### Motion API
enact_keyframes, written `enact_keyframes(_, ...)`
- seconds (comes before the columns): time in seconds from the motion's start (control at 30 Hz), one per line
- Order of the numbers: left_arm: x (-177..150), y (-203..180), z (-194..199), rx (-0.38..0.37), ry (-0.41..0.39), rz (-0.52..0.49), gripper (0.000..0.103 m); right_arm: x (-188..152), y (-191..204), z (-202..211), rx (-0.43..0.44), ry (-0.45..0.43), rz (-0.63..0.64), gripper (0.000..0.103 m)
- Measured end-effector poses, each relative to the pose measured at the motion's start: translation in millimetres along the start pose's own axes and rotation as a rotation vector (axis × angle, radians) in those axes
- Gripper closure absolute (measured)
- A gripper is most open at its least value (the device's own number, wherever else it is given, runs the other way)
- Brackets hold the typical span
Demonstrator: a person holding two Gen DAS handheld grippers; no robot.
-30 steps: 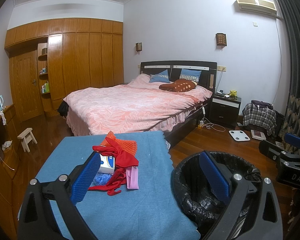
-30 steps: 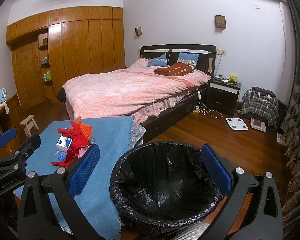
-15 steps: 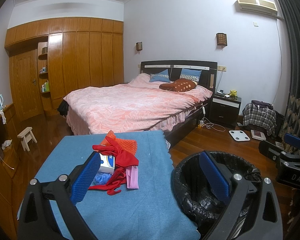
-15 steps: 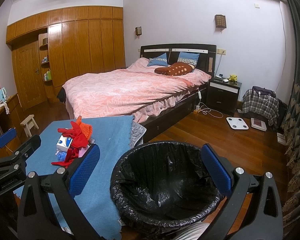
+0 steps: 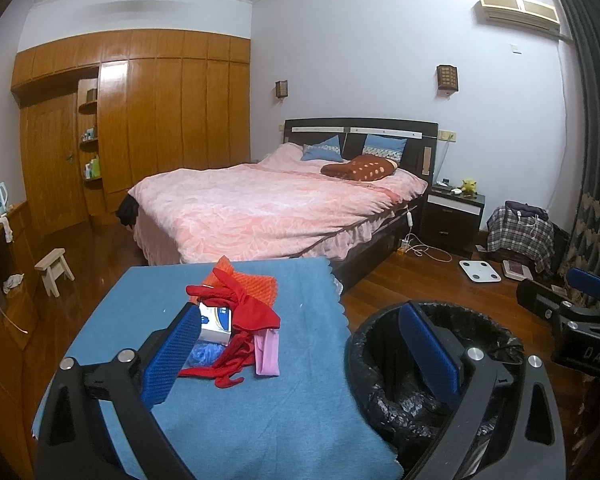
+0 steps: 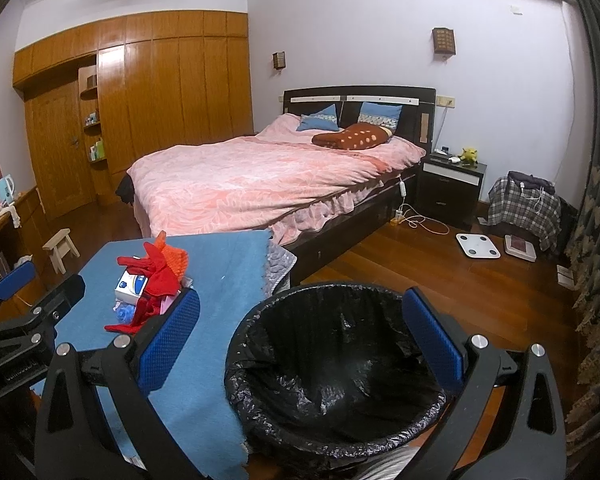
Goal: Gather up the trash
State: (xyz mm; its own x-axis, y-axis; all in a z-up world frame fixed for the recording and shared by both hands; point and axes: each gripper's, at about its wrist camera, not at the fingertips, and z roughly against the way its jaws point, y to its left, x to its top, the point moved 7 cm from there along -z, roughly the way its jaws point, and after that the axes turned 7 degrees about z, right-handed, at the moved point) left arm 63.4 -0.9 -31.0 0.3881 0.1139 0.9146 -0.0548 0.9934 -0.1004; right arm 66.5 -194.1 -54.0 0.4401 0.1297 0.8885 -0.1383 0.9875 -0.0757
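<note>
Nothing has moved in the last second — both the left gripper (image 5: pixel 300 344) and right gripper (image 6: pixel 300 336) wait wide apart, holding nothing. The trash pile (image 5: pixel 236 320) sits on the blue counter (image 5: pixel 260 420), beside the bin (image 6: pixel 332 360) — nothing collected yet.

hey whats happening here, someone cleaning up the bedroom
A person holds a gripper in each hand, both with jaws open and empty. The left gripper faces a small pile on the blue cloth: red fabric, an orange mesh piece, a white and blue box and a pink item. The right gripper is above the black-lined trash bin, which looks empty. Nothing has been picked up yet.
</note>
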Motion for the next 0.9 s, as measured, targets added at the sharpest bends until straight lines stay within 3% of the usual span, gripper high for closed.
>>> enact_keyframes(0.23, -7, 36, -19, 0.036, 0.003, 0.019, 0.006, 1, 20, -27, 0.028, 0.016, 0.013, 0.005)
enact_keyframes(0.67, -30, 147, -62, 0.265, 0.049, 0.045, 0.006, -9, 91, -103, 0.142, 0.070, 0.048, 0.005)
enact_keyframes(0.9, -57, 186, -97, 0.304, 0.118, 0.040, 0.006, -25, 138, -156, 0.184, 0.101, 0.077, 0.005)
